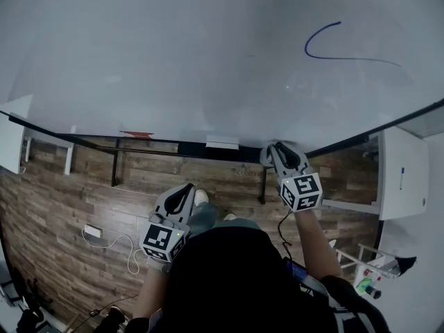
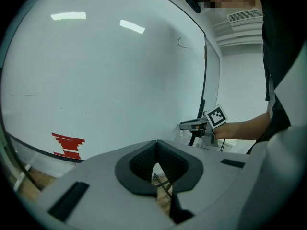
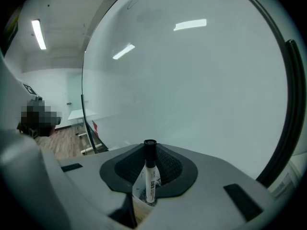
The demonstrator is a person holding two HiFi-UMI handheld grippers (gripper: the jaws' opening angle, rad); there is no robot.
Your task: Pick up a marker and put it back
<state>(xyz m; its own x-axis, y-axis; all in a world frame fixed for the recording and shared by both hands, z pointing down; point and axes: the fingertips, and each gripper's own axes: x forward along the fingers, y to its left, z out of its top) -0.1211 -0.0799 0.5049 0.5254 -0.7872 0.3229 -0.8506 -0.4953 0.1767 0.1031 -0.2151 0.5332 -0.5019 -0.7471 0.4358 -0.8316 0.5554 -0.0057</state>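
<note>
Two grippers in view. Right gripper [image 3: 149,153]: fingers [image 3: 169,165] narrow, clamped on marker [image 3: 150,174]; marker upright in right gripper view, black end uppermost, close to whiteboard [image 3: 192,80]. Left gripper [image 2: 157,153]: fingers [image 2: 140,160] together at tips, nothing between; held lower, over wood floor [image 1: 62,207]. Blue line [image 1: 326,47] on whiteboard.

The whiteboard [image 1: 208,61] walls off everything straight ahead. Along its bottom ledge [image 1: 173,145] a white block [image 1: 222,143] sits mid-run, and the ledge to its left looks bare. Just right of the block the right gripper [image 1: 279,150], clamped on a marker [image 3: 150,169], fills the ledge, while underneath only the stand legs [image 1: 114,166] cross the open space.
</note>
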